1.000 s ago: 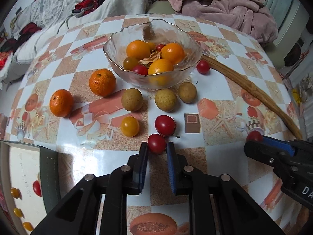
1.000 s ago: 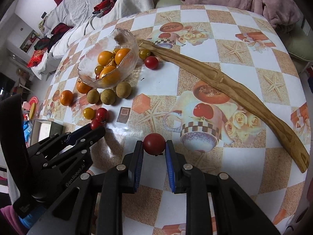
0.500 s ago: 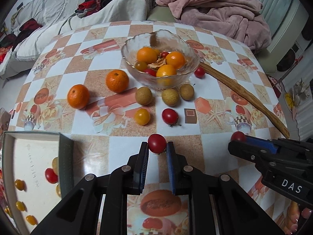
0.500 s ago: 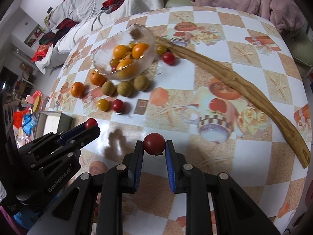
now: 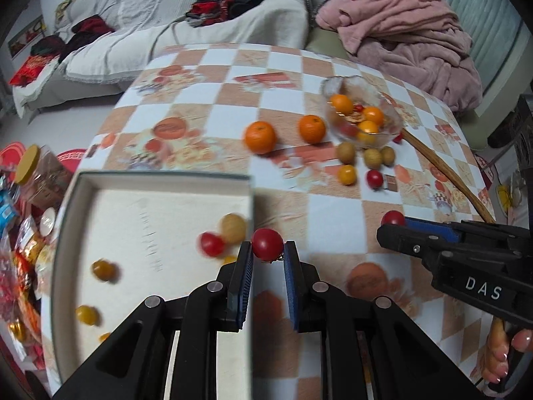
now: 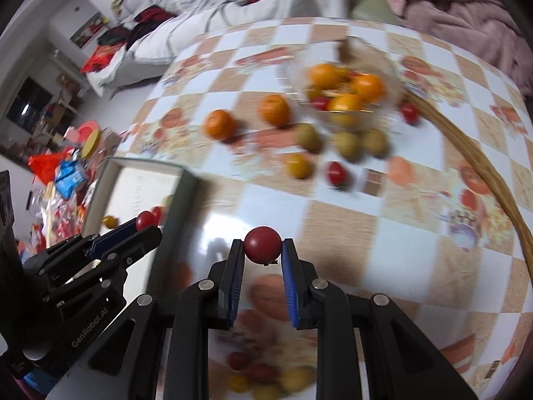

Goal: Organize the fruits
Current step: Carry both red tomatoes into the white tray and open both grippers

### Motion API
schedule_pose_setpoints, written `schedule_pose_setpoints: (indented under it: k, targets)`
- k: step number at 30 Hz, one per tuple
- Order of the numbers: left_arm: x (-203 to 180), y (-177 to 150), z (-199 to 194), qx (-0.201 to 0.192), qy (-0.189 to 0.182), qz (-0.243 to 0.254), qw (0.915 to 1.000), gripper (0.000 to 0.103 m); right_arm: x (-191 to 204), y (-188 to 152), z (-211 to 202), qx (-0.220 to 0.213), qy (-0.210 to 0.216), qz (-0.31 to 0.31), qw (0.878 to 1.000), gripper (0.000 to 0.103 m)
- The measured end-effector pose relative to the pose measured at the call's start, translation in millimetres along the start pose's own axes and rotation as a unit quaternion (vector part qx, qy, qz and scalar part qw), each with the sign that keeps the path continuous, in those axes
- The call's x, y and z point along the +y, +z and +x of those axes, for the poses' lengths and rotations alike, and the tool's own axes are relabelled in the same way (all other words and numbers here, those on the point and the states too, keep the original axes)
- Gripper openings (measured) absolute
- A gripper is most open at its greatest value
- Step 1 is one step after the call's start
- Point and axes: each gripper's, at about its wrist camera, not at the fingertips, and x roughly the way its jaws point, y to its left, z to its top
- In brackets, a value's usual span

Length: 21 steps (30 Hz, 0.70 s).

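Two grippers clenched | left gripper (image 5: 267, 256): glossy round tomato (image 5: 267, 244) | right gripper (image 6: 262, 256): matte red tomato (image 6: 262, 245)

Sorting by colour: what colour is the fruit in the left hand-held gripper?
Red, a cherry tomato; clearest in the left wrist view.

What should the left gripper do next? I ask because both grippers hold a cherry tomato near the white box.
Probably carry the left gripper a little further left, over the white box, before opening. Its cherry tomato is clamped just outside the box's right wall, above the tablecloth, while sorted small fruits already lie inside.
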Motion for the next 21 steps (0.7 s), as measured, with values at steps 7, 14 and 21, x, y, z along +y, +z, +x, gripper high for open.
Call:
schedule_pose_setpoints:
  k: [7, 14, 21]
  targets:
    - [61.2, -34.7, -20.5, 0.01, 0.029, -0.036, 0.9989, 0.02, 68.0, -3.2, 19.0, 0.016, 0.023, -0.039, 0.999, 0.025]
    - [110.7, -78.4, -37.8, 0.028, 0.055, -0.07, 0.9956, 0.02, 125.4, -16.2, 47.3, 0.052, 0.037, -0.074, 0.995, 0.025]
    - [148.1, -104.9, -36.1, 0.053, 0.075, -0.102, 0.9906, 0.02, 163.2, -32.1, 82.0, 0.091, 0.022, -0.11, 0.989, 0.025]
